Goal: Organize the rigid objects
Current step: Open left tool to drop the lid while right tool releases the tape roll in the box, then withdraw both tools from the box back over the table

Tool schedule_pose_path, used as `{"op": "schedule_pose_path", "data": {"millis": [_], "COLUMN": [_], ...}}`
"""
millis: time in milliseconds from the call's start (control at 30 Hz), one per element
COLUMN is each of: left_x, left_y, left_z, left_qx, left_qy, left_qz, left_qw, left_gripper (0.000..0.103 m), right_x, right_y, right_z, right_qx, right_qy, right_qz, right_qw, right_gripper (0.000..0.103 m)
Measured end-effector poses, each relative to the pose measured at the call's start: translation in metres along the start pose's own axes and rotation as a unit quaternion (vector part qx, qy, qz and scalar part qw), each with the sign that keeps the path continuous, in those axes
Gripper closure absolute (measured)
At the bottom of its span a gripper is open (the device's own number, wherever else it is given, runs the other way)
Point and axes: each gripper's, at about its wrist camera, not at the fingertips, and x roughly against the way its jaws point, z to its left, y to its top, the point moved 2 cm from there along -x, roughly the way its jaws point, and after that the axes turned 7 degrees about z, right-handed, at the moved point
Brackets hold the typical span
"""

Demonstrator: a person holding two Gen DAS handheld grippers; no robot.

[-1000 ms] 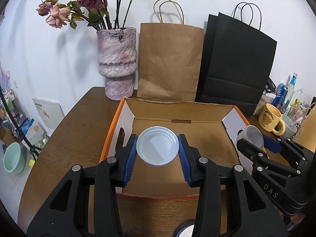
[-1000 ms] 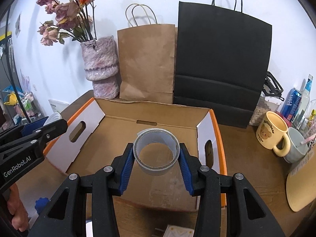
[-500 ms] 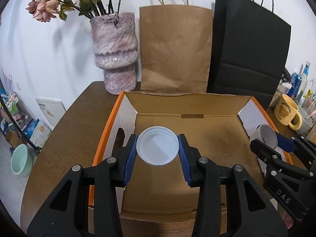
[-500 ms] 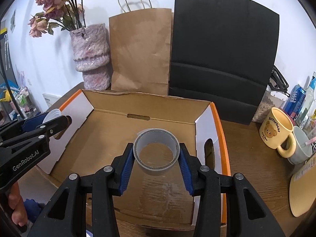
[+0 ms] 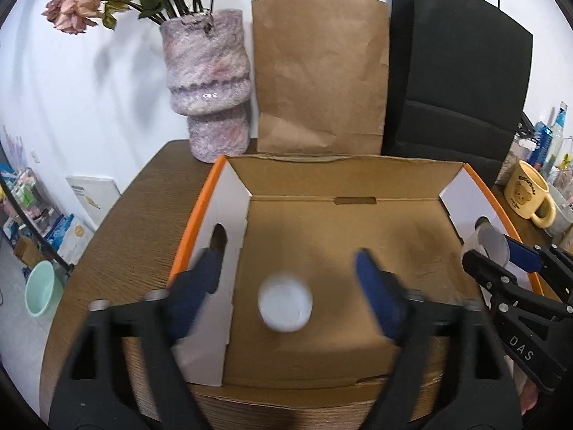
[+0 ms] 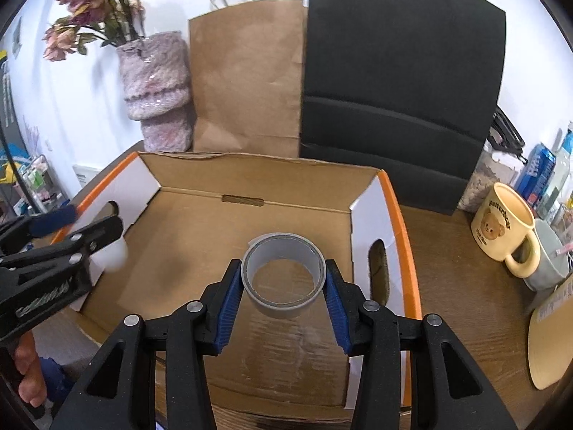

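A white plastic cup (image 5: 285,304) shows blurred between the spread jaws of the left gripper (image 5: 286,295), touching neither blue pad, over the brown floor of an open cardboard box (image 5: 343,251). Whether the cup rests on the box floor or is in the air cannot be told. The left jaws stand wide apart, also blurred.

A roll of grey tape (image 6: 283,275) sits clamped between the jaws of the right gripper (image 6: 283,286), its open ring facing upward, held above the box floor near the right wall with its oval handle hole.

The box has orange-edged white side flaps and stands on a dark wood surface (image 5: 143,208). Beyond the jaws, behind the box, stand a pink mottled vase (image 5: 206,93) of dried flowers, a brown paper bag (image 5: 318,71) and a black paper bag (image 5: 462,79). Right of the right jaws sits a cream bear mug (image 6: 503,227).
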Motion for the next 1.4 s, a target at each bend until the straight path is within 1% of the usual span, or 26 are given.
{"op": "schedule_pose_path", "data": {"millis": [67,100,300,500,633,833,967,1100,1167,1400], "left_x": [0.002,0.004,0.006,0.006,0.008,0.015,0.026,0.036,0.04,0.054], "left_y": [0.001,0.001,0.002,0.0,0.0,-0.003,-0.006,-0.009,-0.011,-0.02], "left_z": [0.001,0.002,0.003,0.003,0.006,0.007,0.006,0.004,0.003,0.001], "left_qx": [0.002,0.006,0.006,0.004,0.01,0.008,0.003,-0.008,-0.014,-0.02], "left_qy": [-0.004,-0.005,-0.007,-0.006,-0.009,-0.022,-0.025,-0.024,-0.011,-0.012], "left_qz": [-0.003,-0.006,-0.01,-0.007,-0.005,-0.006,-0.015,-0.024,-0.026,-0.034], "left_qw": [1.0,0.9999,0.9999,1.0,0.9999,0.9997,0.9996,0.9994,0.9995,0.9991], "left_gripper": [0.004,0.0,0.0,0.0,0.0,0.0,0.0,0.0,0.0,0.0], "right_x": [-0.003,-0.005,-0.009,-0.007,-0.004,0.006,0.015,0.025,0.03,0.045], "right_y": [-0.001,-0.001,-0.001,-0.002,-0.003,-0.005,-0.008,-0.011,-0.014,-0.026], "right_z": [-0.004,-0.006,-0.006,-0.005,-0.004,-0.004,-0.006,-0.006,-0.005,-0.006], "right_qx": [-0.007,-0.009,-0.006,-0.007,-0.006,-0.005,-0.006,-0.005,-0.004,-0.002], "right_qy": [-0.009,-0.012,-0.013,-0.007,-0.005,-0.005,-0.006,-0.008,-0.008,-0.012], "right_qz": [0.007,0.01,0.017,0.014,0.01,-0.002,-0.009,-0.018,-0.023,-0.028], "right_qw": [1.0,1.0,1.0,1.0,1.0,1.0,1.0,1.0,1.0,1.0], "right_gripper": [0.019,0.016,0.016,0.015,0.0,0.0,0.0,0.0,0.0,0.0]}}
